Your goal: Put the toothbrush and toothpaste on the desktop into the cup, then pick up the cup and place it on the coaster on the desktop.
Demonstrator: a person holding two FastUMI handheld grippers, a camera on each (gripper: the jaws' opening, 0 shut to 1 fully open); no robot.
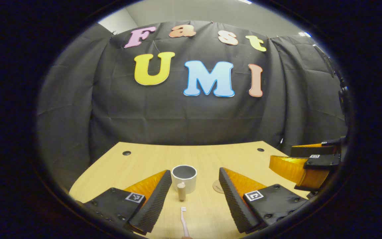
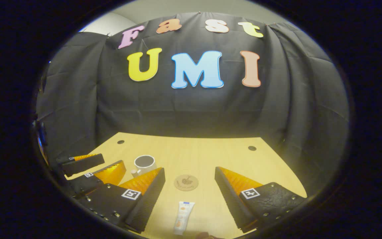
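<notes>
Left gripper view: left gripper (image 1: 195, 199) hangs above the desk (image 1: 118, 172), jaws spread wide, nothing between them. Cup (image 1: 184, 178) stands upright, centred beyond the fingers, and looks empty. A short tan cylinder (image 1: 181, 192) stands just in front of the cup; I cannot tell what it is. Toothbrush (image 1: 184, 223) lies flat on the near side of the cup, head toward it, between the fingers. Coaster (image 1: 218, 186) sits just right of the cup, half hidden by a finger.

Right gripper view: right gripper (image 2: 189, 196) also gapes, empty. Toothpaste (image 2: 183, 213) lies flat between its fingers, on the near side of the coaster (image 2: 186, 182). Cup (image 2: 144, 163) stands left of the coaster.

Judgement: first step, nothing loaded yet. Next move calls for lowering each gripper onto its item, closing, then lifting toward the cup.
</notes>
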